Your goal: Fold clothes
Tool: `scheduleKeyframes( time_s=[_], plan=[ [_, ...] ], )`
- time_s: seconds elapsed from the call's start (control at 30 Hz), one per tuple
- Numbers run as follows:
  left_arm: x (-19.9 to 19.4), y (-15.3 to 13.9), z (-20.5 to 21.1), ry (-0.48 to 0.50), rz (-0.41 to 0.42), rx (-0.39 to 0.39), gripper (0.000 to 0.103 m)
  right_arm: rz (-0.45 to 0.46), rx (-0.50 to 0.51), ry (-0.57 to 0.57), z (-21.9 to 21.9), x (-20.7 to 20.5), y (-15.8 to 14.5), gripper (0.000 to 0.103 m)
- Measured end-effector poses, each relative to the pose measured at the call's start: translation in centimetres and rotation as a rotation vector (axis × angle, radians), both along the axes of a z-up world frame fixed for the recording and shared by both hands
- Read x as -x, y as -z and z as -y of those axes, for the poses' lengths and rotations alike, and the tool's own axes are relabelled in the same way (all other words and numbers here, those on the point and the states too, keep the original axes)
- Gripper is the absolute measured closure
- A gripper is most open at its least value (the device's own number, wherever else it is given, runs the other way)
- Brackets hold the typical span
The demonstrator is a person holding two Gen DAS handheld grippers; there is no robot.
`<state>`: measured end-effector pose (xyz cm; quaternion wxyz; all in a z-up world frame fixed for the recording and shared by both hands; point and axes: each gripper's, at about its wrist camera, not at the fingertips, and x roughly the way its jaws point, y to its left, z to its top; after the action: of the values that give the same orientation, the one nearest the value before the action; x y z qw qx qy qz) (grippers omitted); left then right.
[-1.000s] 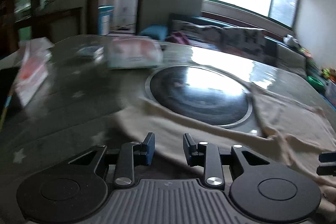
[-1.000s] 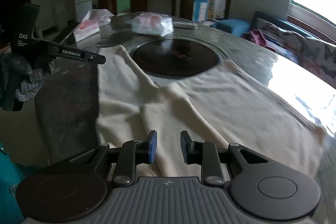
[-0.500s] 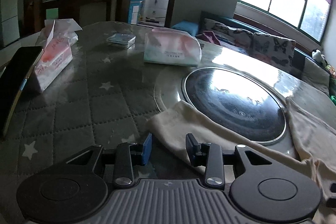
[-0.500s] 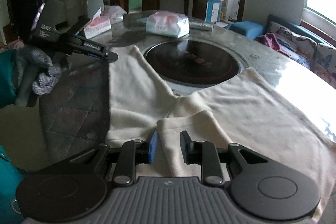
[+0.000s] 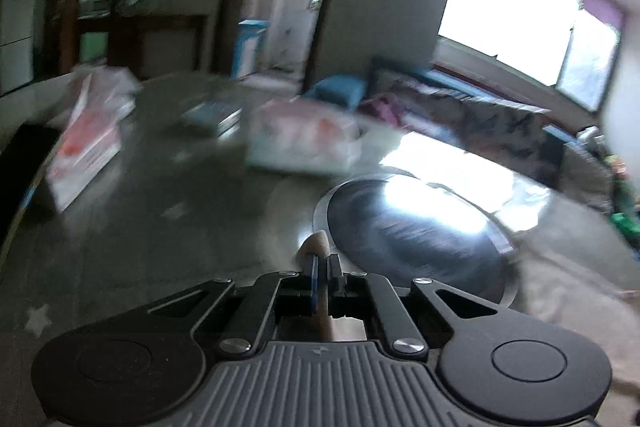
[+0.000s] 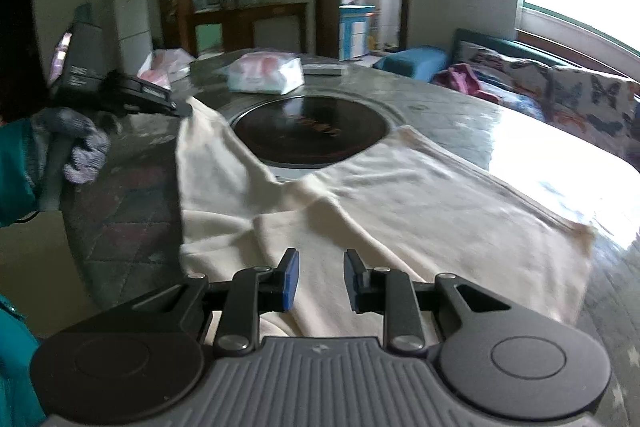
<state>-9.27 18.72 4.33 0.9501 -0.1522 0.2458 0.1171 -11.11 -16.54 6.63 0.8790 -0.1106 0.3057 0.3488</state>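
Note:
A cream garment [image 6: 400, 203] lies spread on the round table, partly over the black round hob [image 6: 312, 131]. My left gripper [image 5: 322, 263] is shut on a corner of the garment [image 5: 318, 245], which pokes out between the fingers; from the right wrist view the left gripper [image 6: 182, 109] holds that sleeve corner lifted at the table's left side. My right gripper [image 6: 318, 277] is open, just above the near fold of the garment, holding nothing.
Tissue packs [image 6: 266, 73] [image 5: 86, 151] and a small flat box [image 5: 212, 117] lie on the far part of the table [image 6: 460, 115]. The hob [image 5: 412, 239] is set in the table's middle. A sofa [image 6: 560, 95] stands behind on the right.
My left gripper has closed on the garment's corner and lifted it. My right gripper has stayed open over the near fold, shifting slightly.

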Motion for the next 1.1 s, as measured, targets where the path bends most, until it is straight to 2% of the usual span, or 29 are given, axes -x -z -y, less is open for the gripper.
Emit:
scheduleKeyframes(
  time_s=[0.1,0.33,0.53,0.63,0.77,0.93,1.1],
  plan=[
    [0.5,-2.1,2.4,0.097,0.059,0.02,0.099,0.004,-0.02,0.054,1.6,0.2,-0.1,0.079],
    [1.7,-5.9,10.0,0.389,0.156,0.053,0.099,0.023,-0.057,0.151,4.7,1.0,-0.3,0.079],
    [2.8,-6.9,16.8,0.64,0.185,0.087,0.099,0.027,-0.089,0.236,7.3,1.8,-0.3,0.079],
    [3.1,-5.8,19.6,0.744,0.156,0.097,0.099,0.015,-0.1,0.274,8.5,2.0,0.0,0.079],
    [3.1,-3.2,22.8,0.85,0.074,0.092,0.098,0.006,-0.104,0.315,9.9,2.4,0.2,0.079],
    [2.7,-0.5,24.9,0.91,-0.031,0.099,0.096,0.003,-0.111,0.349,10.8,2.4,0.1,0.079],
    [2.7,0.1,24.9,0.952,-0.049,0.082,0.091,-0.002,-0.125,0.35,10.9,2.2,0.2,0.079]
  ],
)
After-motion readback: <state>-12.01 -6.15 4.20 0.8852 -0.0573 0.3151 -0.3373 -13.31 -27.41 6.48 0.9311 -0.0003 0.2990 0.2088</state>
